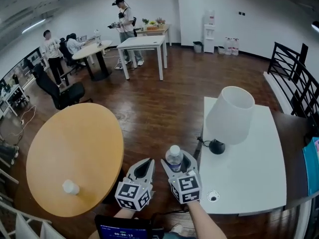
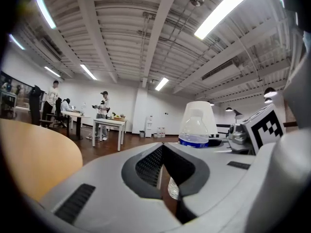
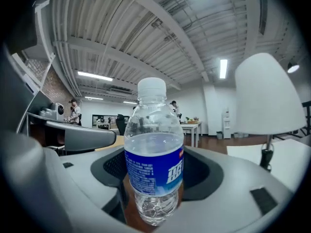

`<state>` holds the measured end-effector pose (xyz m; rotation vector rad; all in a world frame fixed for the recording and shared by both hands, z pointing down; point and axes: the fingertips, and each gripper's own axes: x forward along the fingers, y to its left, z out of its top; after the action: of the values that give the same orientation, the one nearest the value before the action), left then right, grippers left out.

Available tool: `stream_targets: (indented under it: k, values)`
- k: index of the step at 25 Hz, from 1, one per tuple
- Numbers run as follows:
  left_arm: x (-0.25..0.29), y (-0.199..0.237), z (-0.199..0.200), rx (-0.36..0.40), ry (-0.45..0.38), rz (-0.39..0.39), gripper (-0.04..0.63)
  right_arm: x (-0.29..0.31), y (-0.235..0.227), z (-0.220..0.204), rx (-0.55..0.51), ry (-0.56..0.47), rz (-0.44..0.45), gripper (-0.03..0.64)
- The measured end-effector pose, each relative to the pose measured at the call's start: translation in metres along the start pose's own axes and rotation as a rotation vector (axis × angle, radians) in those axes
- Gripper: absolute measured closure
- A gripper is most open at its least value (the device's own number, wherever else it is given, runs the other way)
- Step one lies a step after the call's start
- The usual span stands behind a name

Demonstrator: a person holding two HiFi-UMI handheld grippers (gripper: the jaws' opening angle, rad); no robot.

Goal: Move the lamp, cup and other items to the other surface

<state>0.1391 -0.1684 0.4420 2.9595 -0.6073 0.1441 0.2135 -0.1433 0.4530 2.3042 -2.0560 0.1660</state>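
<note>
**Transfer partway: bottle btwn tables**

R tool [image 1: 178, 163] is gripping water bottle [image 1: 174, 157], holding it above floor [image 1: 149, 108] btwn tables. L tool [image 1: 145, 164] is hovering beside it, jaws together, empty. Cup [image 1: 70, 186] is sitting on round table [image 1: 75, 143]. Lamp [image 1: 230, 116] is standing on white table [image 1: 249, 176], prob. yet to go.

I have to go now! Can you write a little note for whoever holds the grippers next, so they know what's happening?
Left gripper: jaws shut, empty.
Right gripper: jaws gripping the water bottle, in the air between the tables.
Cup: on the round wooden table.
Lamp: on the white table.
Done: bottle picked up.
Left: set it down; cup and lamp sit on different tables, so one probably still needs moving.
</note>
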Motion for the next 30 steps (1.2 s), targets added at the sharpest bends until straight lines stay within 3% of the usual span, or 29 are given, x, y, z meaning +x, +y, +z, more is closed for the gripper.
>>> stream_targets:
  k: [7, 14, 22, 30]
  values:
    - [-0.076, 0.120, 0.005, -0.030, -0.019, 0.191, 0.583, 0.076, 0.133, 0.012, -0.019, -0.005, 0.204, 0.325]
    - [-0.147, 0.213, 0.012, -0.050, -0.045, 0.367, 0.583, 0.133, 0.252, 0.009, -0.047, 0.027, 0.404, 0.325]
    - [-0.221, 0.292, 0.002, -0.058, -0.076, 0.525, 0.583, 0.183, 0.373, -0.015, -0.072, 0.056, 0.607, 0.325]
    - [-0.282, 0.345, -0.008, -0.071, -0.062, 0.631, 0.583, 0.212, 0.457, -0.052, -0.083, 0.113, 0.700, 0.322]
